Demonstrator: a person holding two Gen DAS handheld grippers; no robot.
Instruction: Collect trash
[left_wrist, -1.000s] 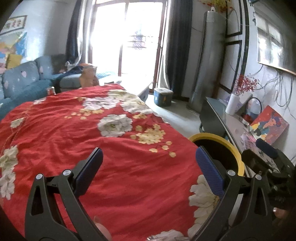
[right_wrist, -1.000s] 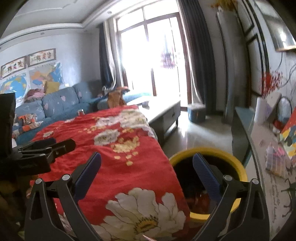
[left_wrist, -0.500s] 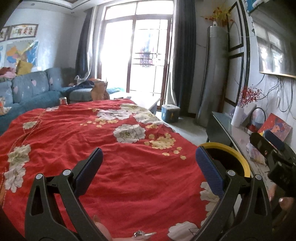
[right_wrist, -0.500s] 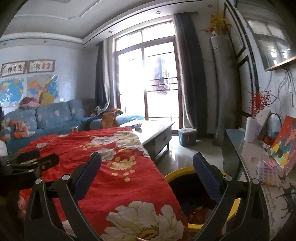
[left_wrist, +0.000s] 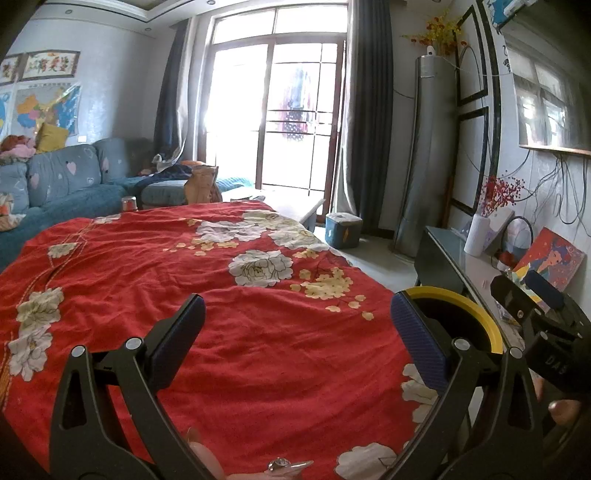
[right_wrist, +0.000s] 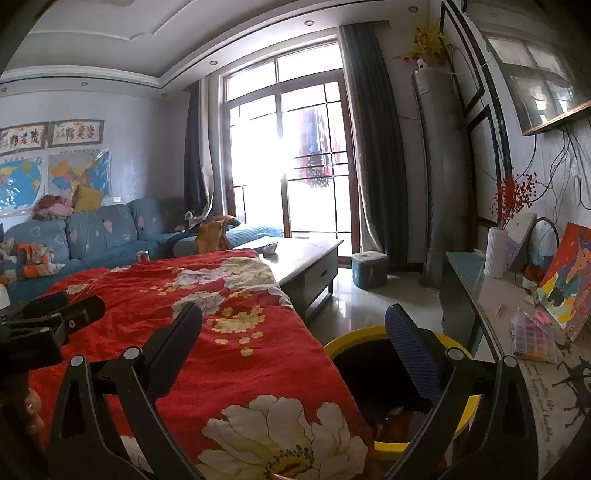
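In the left wrist view, the left gripper (left_wrist: 297, 328) fills the bottom of the frame with its jaws spread wide and nothing between them. Beneath and beyond it lies a red floral cloth (left_wrist: 177, 273) draped over the worktop, taking up the lower left and centre. At the right edge of the cloth, lower right of the frame, stands a yellow-rimmed bin (left_wrist: 461, 314), partly hidden behind the gripper's right finger. Further right, the right gripper (left_wrist: 543, 306) pokes in from the edge, held by a hand whose fingertips (left_wrist: 563, 410) show just below it. A blue sofa (left_wrist: 62, 184) sits at the left, and a bright glass door (left_wrist: 291, 122) is at top centre.

In the right wrist view, the right gripper (right_wrist: 293, 328) also has its jaws wide apart and holds nothing. The bin (right_wrist: 391, 365) sits at lower centre-right, just beside the cloth's (right_wrist: 229, 332) edge, with some reddish trash (right_wrist: 397, 424) lying at its dark bottom. The left gripper (right_wrist: 55, 317) shows at the left edge over the cloth. A side worktop (right_wrist: 495, 306) on the right carries a white vase (right_wrist: 496, 251) and a colourful painting (right_wrist: 567, 277). A low coffee table (right_wrist: 306, 258) stands at centre.
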